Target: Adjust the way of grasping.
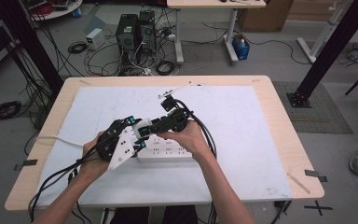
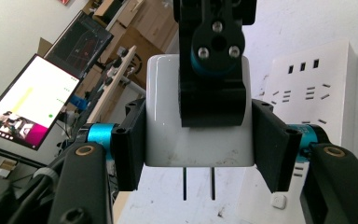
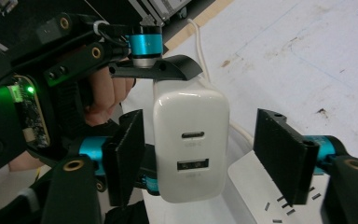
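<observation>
Left gripper view: left gripper [image 2: 198, 144] clamped on glossy white plastic charger block [image 2: 168, 116], prongs down; right gripper [image 3: 209, 158] jaws apart around it. Keep prongs square over white power strip [image 2: 317, 88] slots.

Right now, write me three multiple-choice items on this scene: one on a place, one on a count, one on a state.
1. Where is the white charger?
A. Plugged into the power strip
B. Held up between the left gripper's jaws
C. Lying flat on the table

2. How many metal prongs stick out of the charger?
A. One
B. Two
C. Three

3. How do the right gripper's jaws stand?
A. Open, one on each side of the charger
B. Shut on the power strip
C. Shut on a cable

Answers:
1 B: in the left gripper view the charger sits pressed between the pads of the left gripper, off the power strip and the table.
2 B: two thin prongs hang below its body.
3 A: in the right gripper view the right gripper has a clear gap beside the charger on one side.
</observation>
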